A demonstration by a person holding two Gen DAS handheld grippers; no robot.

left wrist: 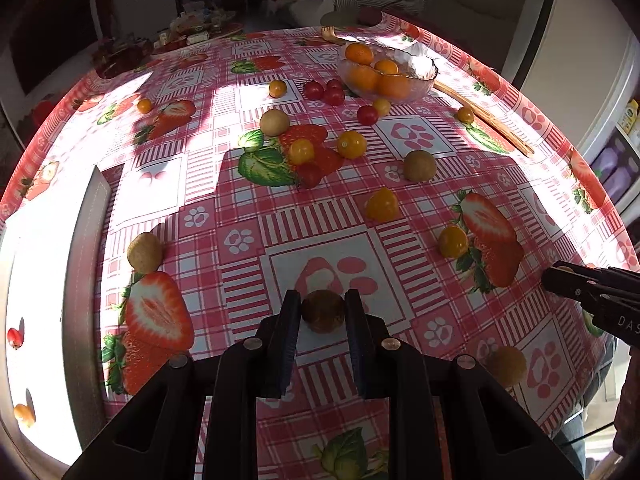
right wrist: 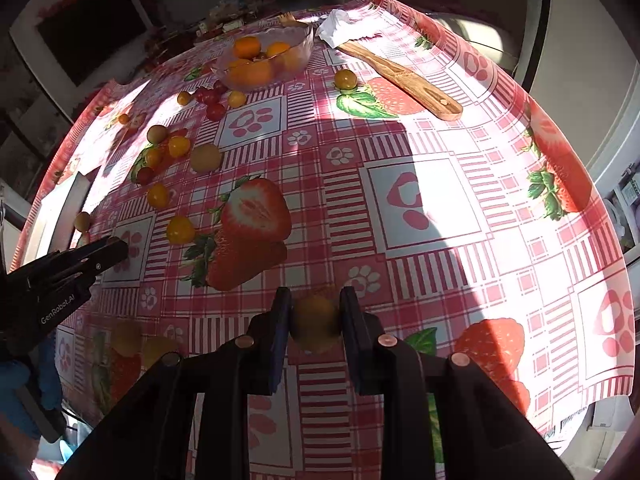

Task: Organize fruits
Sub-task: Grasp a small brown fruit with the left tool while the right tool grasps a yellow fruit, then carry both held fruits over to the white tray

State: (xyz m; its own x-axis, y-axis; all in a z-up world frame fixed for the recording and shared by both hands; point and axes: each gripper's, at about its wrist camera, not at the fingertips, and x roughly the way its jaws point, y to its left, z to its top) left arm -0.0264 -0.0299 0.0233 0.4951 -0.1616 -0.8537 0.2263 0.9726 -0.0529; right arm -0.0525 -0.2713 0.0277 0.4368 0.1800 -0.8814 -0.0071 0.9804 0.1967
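Observation:
My left gripper (left wrist: 322,303) is shut on a round brown fruit (left wrist: 323,312) just above the tablecloth. My right gripper (right wrist: 315,303) is shut on a yellow-brown fruit (right wrist: 315,322); it also shows at the right edge of the left wrist view (left wrist: 560,278). A glass bowl (left wrist: 425,65) of orange fruits stands at the far side, also in the right wrist view (right wrist: 304,46). Several yellow, red and brown small fruits lie scattered, such as a brown one (left wrist: 419,165) and a yellow one (left wrist: 382,205).
A wooden spatula (right wrist: 404,76) and a white crumpled tissue (right wrist: 340,28) lie at the far right. A white tray (left wrist: 86,240) with small fruits sits at the left. The left gripper (right wrist: 116,249) shows at left in the right wrist view. The table edge curves close on the right.

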